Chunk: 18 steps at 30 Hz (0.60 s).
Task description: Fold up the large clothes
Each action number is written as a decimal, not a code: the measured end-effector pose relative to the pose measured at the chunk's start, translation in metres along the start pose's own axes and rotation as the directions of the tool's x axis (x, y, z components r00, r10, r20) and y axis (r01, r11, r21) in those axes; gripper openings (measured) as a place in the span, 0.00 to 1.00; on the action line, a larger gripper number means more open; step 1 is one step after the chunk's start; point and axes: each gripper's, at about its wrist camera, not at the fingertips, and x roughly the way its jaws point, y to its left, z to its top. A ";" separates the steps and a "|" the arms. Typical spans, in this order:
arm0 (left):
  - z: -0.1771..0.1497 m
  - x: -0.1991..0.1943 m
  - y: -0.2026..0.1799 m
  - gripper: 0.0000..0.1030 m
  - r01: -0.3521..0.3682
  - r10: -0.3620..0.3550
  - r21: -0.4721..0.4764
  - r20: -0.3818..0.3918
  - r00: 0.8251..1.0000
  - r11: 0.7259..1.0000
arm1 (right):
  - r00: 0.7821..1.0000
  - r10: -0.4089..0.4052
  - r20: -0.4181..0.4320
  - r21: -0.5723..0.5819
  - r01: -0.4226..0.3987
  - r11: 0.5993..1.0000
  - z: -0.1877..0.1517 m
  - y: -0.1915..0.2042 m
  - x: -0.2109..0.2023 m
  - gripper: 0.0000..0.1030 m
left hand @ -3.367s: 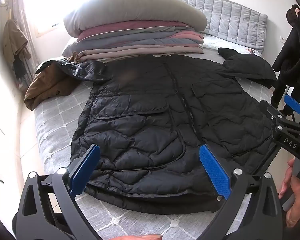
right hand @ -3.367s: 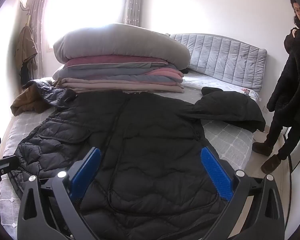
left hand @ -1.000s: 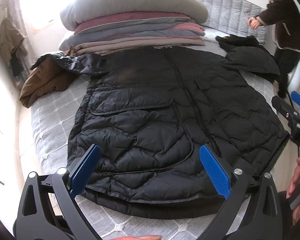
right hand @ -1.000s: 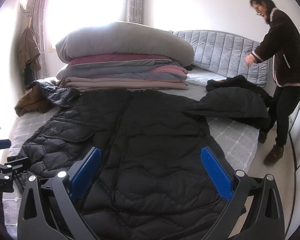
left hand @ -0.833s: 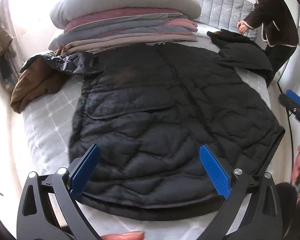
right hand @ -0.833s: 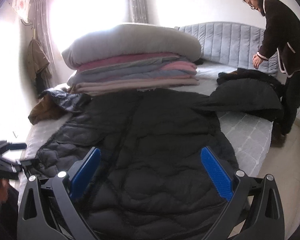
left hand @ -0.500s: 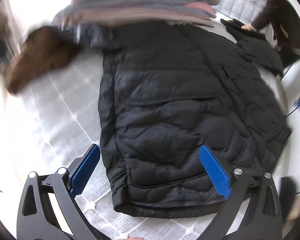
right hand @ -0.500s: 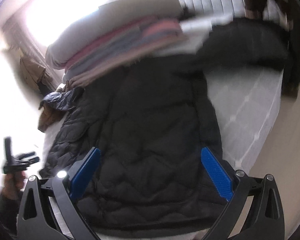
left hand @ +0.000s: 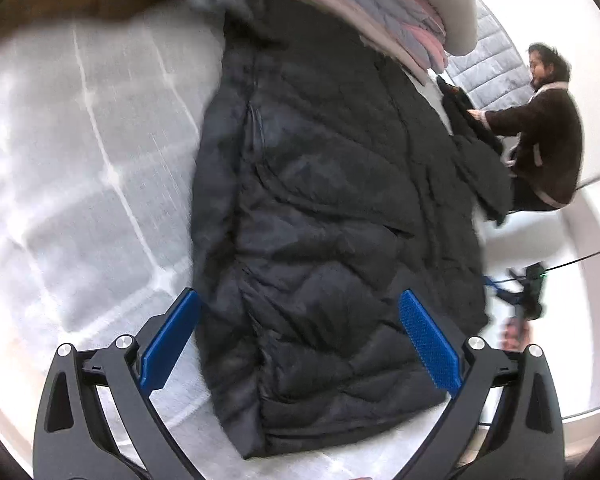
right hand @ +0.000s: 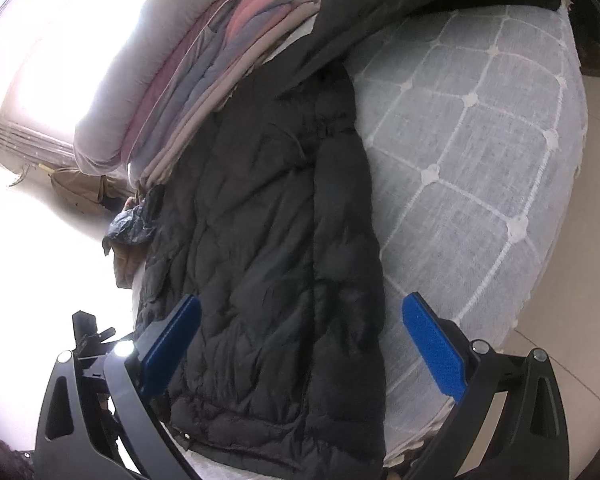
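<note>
Left wrist view. Left gripper [left hand: 298, 344]: jaws spread wide, nothing between them, held above the lower part of the coat. Coat [left hand: 324, 216]: black, quilted, long; lies flat and face up on the bed [left hand: 80, 152], hem nearest the camera, collar end toward the stack of folded bedding [left hand: 400, 4]. Body unfolded; no fold visible in this view. Far sleeve [left hand: 476, 168] trails toward the bed's far side, where a second person [left hand: 548, 132] in a dark jacket handles another dark garment. Picture is motion-blurred, so seams and pockets read only roughly. A small dark device [left hand: 528, 292] shows past the bed edge, probably the other gripper.

Right wrist view. Right gripper [right hand: 300, 344]: jaws likewise wide apart and empty, poised over the coat's side edge near the hem. Coat spread along the bed; sleeve on this side extends outward across the cover toward the top of the frame.

Progress, judged: folding not begun; sleeves and both halves of the body remain to be turned in.

Surface and room: grey bedcover with a white grid pattern; padded grey headboard [left hand: 488, 76]; brown garment [right hand: 80, 188] at the bedside; bright window [right hand: 60, 60]; pale tiled floor [right hand: 580, 240].
</note>
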 end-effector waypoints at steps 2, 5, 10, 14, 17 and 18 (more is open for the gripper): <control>0.003 -0.002 -0.008 0.93 0.006 -0.006 0.028 0.003 1.000 1.000 | 1.000 0.000 -0.013 -0.006 -0.001 1.000 0.002 0.001 0.006 0.95; 0.007 -0.004 -0.009 0.93 -0.023 0.023 0.048 0.001 1.000 0.999 | 1.000 -0.019 -0.018 -0.011 0.018 1.000 0.002 0.000 0.008 0.95; -0.001 -0.012 -0.037 0.93 -0.201 0.186 0.189 0.093 0.978 0.961 | 0.999 -0.036 -0.007 -0.044 0.036 0.998 -0.001 0.010 0.009 0.95; -0.003 -0.005 -0.039 0.93 -0.142 0.136 0.197 0.046 0.990 0.970 | 0.999 -0.013 -0.048 0.008 0.014 1.000 0.000 -0.005 0.018 0.95; -0.001 -0.003 -0.019 0.93 -0.064 0.064 0.126 -0.001 0.998 0.990 | 0.998 0.036 -0.054 0.032 -0.034 0.999 0.000 -0.010 0.018 0.95; 0.000 -0.002 -0.011 0.93 -0.058 0.059 0.102 -0.014 0.998 0.993 | 0.998 0.044 -0.054 0.034 -0.043 0.999 -0.001 -0.012 0.017 0.95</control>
